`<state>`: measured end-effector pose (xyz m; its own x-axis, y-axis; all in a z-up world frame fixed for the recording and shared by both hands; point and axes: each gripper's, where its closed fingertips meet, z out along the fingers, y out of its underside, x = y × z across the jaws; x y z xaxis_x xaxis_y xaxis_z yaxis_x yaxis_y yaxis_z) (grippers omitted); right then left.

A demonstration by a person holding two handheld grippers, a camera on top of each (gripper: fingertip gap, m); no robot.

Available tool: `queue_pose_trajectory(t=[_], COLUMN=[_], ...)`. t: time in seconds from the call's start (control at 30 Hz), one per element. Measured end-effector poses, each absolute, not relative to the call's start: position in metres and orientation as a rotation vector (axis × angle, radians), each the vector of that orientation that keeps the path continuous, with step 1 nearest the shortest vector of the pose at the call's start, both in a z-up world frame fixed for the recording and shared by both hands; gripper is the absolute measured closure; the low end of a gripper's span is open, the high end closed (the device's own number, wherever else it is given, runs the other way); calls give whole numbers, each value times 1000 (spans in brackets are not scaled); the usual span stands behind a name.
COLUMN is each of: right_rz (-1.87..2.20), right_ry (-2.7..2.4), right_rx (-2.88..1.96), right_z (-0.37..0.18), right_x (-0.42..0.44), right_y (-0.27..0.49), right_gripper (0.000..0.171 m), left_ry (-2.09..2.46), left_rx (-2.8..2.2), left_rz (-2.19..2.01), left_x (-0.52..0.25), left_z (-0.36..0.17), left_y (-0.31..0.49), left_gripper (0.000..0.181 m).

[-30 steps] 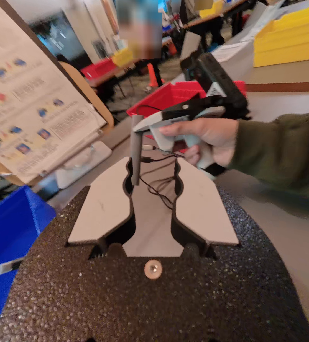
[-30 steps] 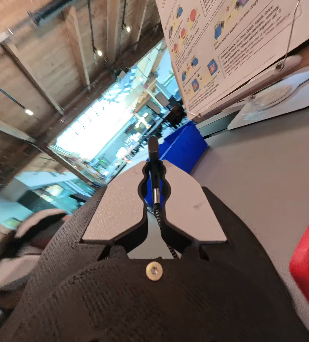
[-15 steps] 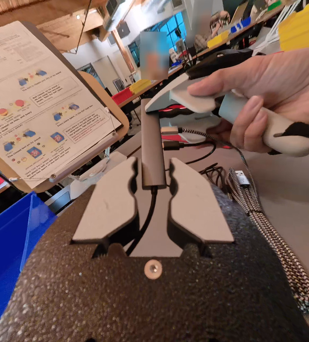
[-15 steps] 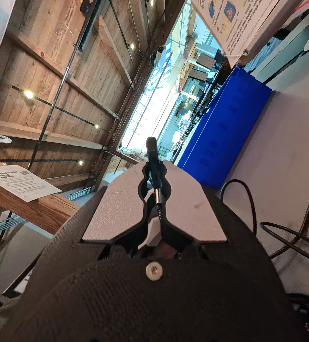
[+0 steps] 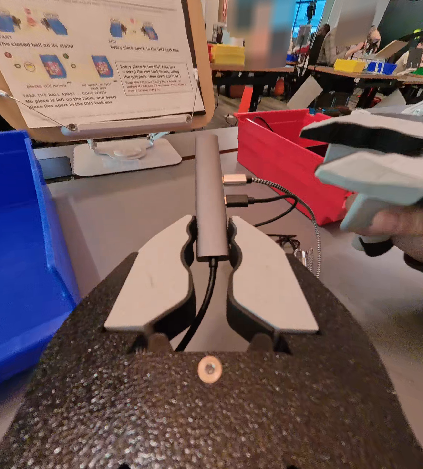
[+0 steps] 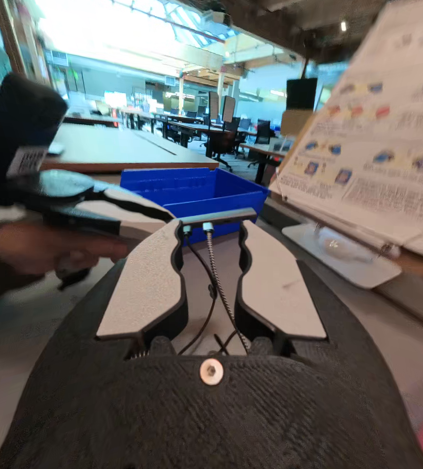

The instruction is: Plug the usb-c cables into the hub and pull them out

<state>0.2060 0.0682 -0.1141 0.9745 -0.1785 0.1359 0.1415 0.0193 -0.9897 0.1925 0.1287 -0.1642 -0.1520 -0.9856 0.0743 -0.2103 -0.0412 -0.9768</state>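
Left gripper point(image 5: 211, 228): closed narrowly on the near end of the grey USB hub point(image 5: 209, 193), which is clamped between the two fingertips and stands out forward past them.
Hub lead: a black cord point(image 5: 205, 299) is seen leaving the hub's near end and running back between the left gripper's fingers.
Right gripper point(image 6: 210, 228): spread wide, nothing held; in the right wrist view the hub and both plugs are framed in the gap ahead of its tips, without contact.
Right gripper in the left wrist view: it is seen at the right edge point(image 5: 372, 152), held by a hand point(image 5: 408, 233), clear of the cables.
Silver plug point(image 5: 234, 179): seated in the hub's right side, the farther of the two; a braided black-and-white cable point(image 5: 314, 228) is trailed from it down to the table point(image 5: 129, 203).
Black plug point(image 5: 237, 201): seated in the hub just nearer than the silver one; a thin black cable point(image 5: 278, 215) is led from it to the table.
Hub in the right wrist view point(image 6: 218, 217): shown side-on, the two plugs hanging from its near face.
Blue bin point(image 5: 10, 253): placed on the table left of the left gripper.
Red bin point(image 5: 281, 162): placed right of the hub, behind the cables.
Instruction sheet point(image 5: 91, 58): propped on a stand point(image 5: 126, 157) behind the hub.
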Motion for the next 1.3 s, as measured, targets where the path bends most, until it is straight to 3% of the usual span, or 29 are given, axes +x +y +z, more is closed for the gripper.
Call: queue_pose_trajectory(t=[0.3,0.77,0.93,1.07,1.3], right_rz=[-454,-452,-509,-455,-453], right_ry=[-80,-28,-25,43,0], right_rx=[-1667,-1592,-1589,-1581,-1628], right_z=[-151,-156,-154,-157,-167], right_x=[188,195,198,204,194], right_y=[95,95,93,91,99], right_gripper=[160,161,161,161,161], left_ry=[1504,1496,1461,1493,1501], left_rx=[-1230,-1146,-1133,-1119,-1170], left_rz=[-1084,-1085,-1039,-1132,-1097], left_x=[188,189,189,187,192], left_z=[-162,-162,-159,-159,-172], left_y=[119,112,118,110,113], left_gripper=[158,158,142,159,158])
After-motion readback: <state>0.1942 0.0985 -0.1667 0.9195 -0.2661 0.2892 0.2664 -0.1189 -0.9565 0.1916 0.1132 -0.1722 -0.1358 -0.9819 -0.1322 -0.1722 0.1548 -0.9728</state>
